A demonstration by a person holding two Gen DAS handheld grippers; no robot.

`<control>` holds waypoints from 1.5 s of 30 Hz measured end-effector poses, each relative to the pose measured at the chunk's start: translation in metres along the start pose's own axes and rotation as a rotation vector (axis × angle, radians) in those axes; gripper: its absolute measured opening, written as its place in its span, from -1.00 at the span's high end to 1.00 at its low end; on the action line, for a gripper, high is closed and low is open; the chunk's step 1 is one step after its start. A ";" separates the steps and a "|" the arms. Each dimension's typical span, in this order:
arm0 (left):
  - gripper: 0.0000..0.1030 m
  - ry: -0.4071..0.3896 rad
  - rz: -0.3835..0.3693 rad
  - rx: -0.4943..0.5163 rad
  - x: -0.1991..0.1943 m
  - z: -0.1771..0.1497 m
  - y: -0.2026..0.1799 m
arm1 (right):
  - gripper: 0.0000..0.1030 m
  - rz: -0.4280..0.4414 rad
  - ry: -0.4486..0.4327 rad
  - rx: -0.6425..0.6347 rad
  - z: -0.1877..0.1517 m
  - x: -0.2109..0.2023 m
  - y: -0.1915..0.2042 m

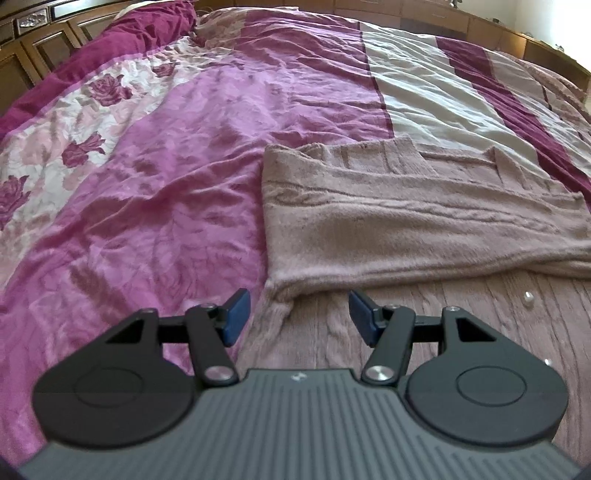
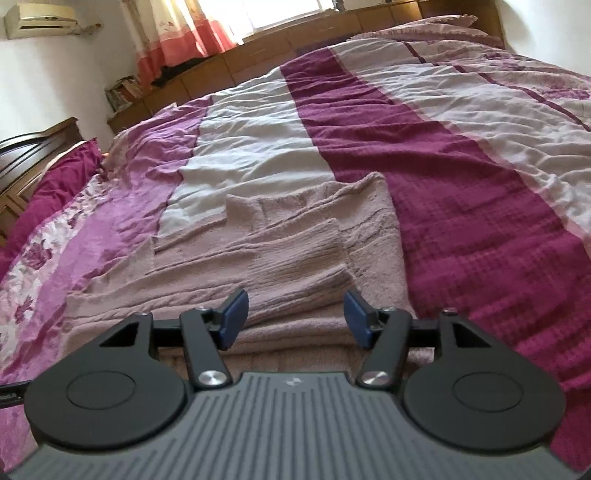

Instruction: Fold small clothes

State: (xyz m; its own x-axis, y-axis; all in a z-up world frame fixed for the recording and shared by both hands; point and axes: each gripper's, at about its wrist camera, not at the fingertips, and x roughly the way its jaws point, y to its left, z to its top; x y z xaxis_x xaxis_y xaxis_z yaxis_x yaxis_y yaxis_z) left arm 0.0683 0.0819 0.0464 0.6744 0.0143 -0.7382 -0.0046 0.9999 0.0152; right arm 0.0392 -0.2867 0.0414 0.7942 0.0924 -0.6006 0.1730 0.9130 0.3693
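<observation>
A pale pink knitted sweater (image 1: 406, 221) lies flat on a bed, partly folded. In the left wrist view it fills the centre right and lower right of the frame, with one folded layer lying across a lower layer that carries small pearl beads (image 1: 529, 295) at the lower right. In the right wrist view the same sweater sits in the middle of the frame, with a ribbed sleeve (image 2: 295, 258) laid across its body.

The left gripper (image 1: 299, 317) appears at the bottom centre of its frame, above the near left corner of the folded layer. Its blue fingers (image 1: 236, 317) stand moderately apart with only knit visible beneath them, not between them; they hold nothing. The right gripper (image 2: 295, 319) appears at the bottom centre of its frame, over the near edge of the sleeve, its fingers (image 2: 356, 319) likewise apart and empty.

Beneath the sweater is a crumpled quilt (image 1: 147, 184) in magenta, pink and cream, with rose prints at the left of the left wrist view. A wooden headboard (image 2: 332, 33) and a curtain (image 2: 177, 29) run along the top of the right wrist view.

Likely risks: the soft knit may bunch or slide on the wrinkled quilt, so a fold lands crooked. Fingers closing low could pinch the quilt along with the sweater, or catch only the top layer and undo the sleeve fold. The beads could snag.
</observation>
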 end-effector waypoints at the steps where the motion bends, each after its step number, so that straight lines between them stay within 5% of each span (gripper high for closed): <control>1: -0.18 0.002 -0.001 0.007 -0.004 -0.002 0.000 | -0.28 0.006 0.001 -0.009 -0.002 -0.005 0.001; 19: -0.18 0.041 -0.004 0.037 -0.048 -0.042 0.021 | -0.29 0.098 0.087 -0.127 -0.044 -0.064 0.016; 42: -0.18 0.123 -0.017 0.045 -0.063 -0.082 0.035 | -0.30 0.013 0.168 -0.189 -0.073 -0.114 -0.031; 45: -0.17 0.131 -0.029 0.034 -0.064 -0.087 0.039 | -0.42 -0.013 0.174 -0.187 -0.077 -0.118 -0.039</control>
State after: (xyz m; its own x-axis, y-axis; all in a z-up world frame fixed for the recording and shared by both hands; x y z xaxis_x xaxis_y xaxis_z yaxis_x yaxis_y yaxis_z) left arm -0.0397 0.1202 0.0356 0.5717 -0.0115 -0.8204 0.0403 0.9991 0.0140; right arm -0.1063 -0.3027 0.0436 0.6774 0.1324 -0.7236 0.0588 0.9707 0.2328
